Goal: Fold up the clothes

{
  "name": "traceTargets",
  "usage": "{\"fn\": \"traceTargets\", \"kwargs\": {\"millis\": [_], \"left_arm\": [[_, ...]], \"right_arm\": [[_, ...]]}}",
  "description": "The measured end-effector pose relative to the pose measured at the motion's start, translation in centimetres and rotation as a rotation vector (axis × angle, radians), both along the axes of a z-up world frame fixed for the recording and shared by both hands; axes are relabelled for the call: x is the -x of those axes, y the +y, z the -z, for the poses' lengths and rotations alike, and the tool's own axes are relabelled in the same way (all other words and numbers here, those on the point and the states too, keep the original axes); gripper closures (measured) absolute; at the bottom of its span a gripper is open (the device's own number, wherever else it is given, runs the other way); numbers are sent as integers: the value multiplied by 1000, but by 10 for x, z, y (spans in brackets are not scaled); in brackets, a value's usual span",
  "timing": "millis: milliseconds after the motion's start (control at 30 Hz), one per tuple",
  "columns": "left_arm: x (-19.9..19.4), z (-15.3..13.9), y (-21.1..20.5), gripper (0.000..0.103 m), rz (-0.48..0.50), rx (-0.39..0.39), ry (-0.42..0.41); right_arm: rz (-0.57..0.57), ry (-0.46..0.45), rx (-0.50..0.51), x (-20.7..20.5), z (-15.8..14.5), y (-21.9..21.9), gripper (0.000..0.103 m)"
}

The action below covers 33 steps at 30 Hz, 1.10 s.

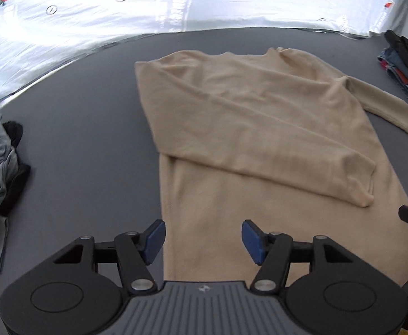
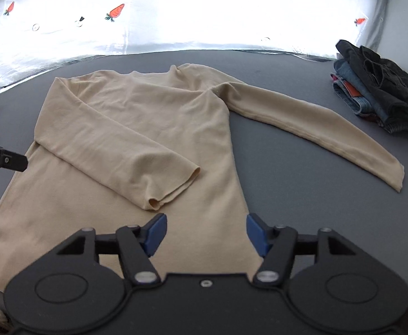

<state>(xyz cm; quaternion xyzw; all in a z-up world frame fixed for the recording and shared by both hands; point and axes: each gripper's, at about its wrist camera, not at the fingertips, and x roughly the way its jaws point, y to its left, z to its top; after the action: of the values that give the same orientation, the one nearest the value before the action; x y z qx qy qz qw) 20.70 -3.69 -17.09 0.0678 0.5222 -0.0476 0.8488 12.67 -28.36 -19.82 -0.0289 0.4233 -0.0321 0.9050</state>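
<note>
We see the tan long-sleeve top lying flat on the grey worktop, one sleeve folded across it. Our left gripper and right gripper hang half open, fingers holding nothing.

Perhaps ".AI" on left gripper

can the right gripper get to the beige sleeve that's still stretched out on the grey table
Probably yes: the right gripper is open and empty, and only bare grey table lies between it and the outstretched beige sleeve.

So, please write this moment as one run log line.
shirt: one sleeve folded in | other sleeve: out | left gripper: open | right gripper: open
</note>
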Motion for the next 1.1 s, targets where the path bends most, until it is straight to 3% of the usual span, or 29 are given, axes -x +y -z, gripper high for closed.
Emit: {"fn": "traceTargets", "kwargs": {"millis": [100,167,267,500,667,767,800,867,900,967,1100], "left_arm": [[21,11,35,41,-131,38,68],[35,14,48,41,-182,80,91],[48,25,49,41,-187,112,141],[67,36,38,42,-257,103,105],[74,39,33,43,-333,98,87],[79,41,25,43,-360,74,62],[80,41,23,43,-369,66,53],[83,39,22,60,-393,90,42],[84,38,22,66,-410,98,36],[88,36,25,93,-454,105,23],[95,33,31,98,-534,139,-11]], "right_arm": [[-161,4,154,-9,8,26,58],[-272,10,268,-13,15,44,58],[-425,21,418,-20,26,68,59],[-572,48,448,-33,38,72,61],[-572,69,357,-46,36,61,63],[-594,88,288,-49,35,55,78],[-598,91,265,-48,35,53,89],[-604,76,237,-45,35,50,99],[-614,55,245,-43,35,48,99],[-623,24,251,-39,31,44,100],[-604,-61,266,-44,16,31,100]]}}
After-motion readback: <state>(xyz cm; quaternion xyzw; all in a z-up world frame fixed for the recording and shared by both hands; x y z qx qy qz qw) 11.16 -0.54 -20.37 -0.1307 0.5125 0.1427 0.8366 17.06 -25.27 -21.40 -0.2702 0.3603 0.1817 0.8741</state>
